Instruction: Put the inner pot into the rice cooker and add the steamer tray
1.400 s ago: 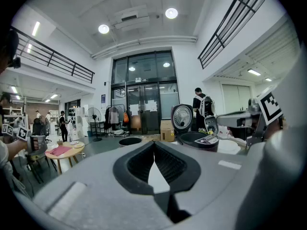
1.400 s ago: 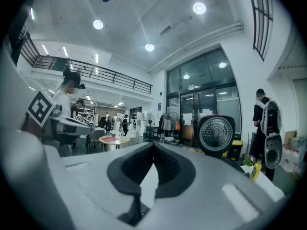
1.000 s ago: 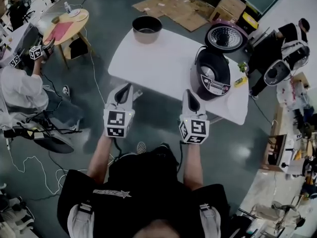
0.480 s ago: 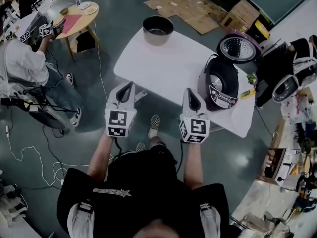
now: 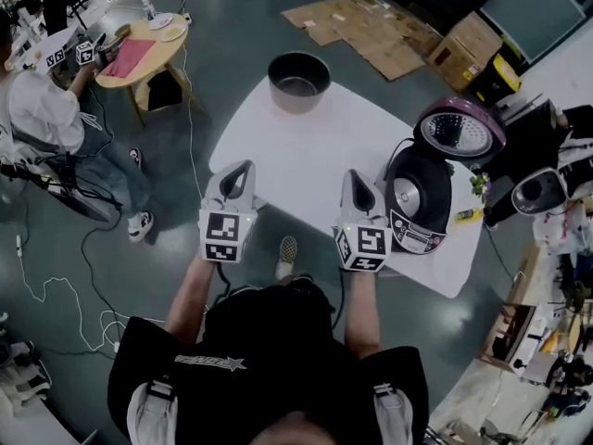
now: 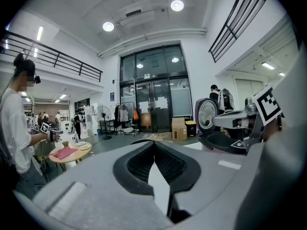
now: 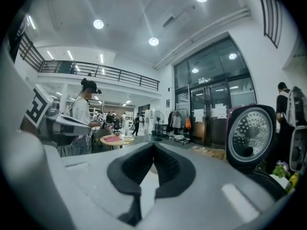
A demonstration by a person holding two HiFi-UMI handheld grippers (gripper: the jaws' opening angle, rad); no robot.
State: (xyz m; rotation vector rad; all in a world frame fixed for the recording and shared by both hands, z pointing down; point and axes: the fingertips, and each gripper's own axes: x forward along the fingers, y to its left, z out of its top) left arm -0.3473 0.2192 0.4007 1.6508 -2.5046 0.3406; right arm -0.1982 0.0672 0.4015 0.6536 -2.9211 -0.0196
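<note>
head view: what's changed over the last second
Both the left gripper and right gripper have been carried forward toward the white table as the person steps closer. Nothing was taken hold of: both jaws stay shut and empty. The inner pot sits on the table's far end, the rice cooker open.

Round wooden table (image 5: 167,56) upper left, pink item (image 5: 130,58), possibly cloth, on it; flattened cardboard (image 5: 366,26) on floor.

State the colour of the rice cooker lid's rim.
Purple; the lid shows best in the head view.
</note>
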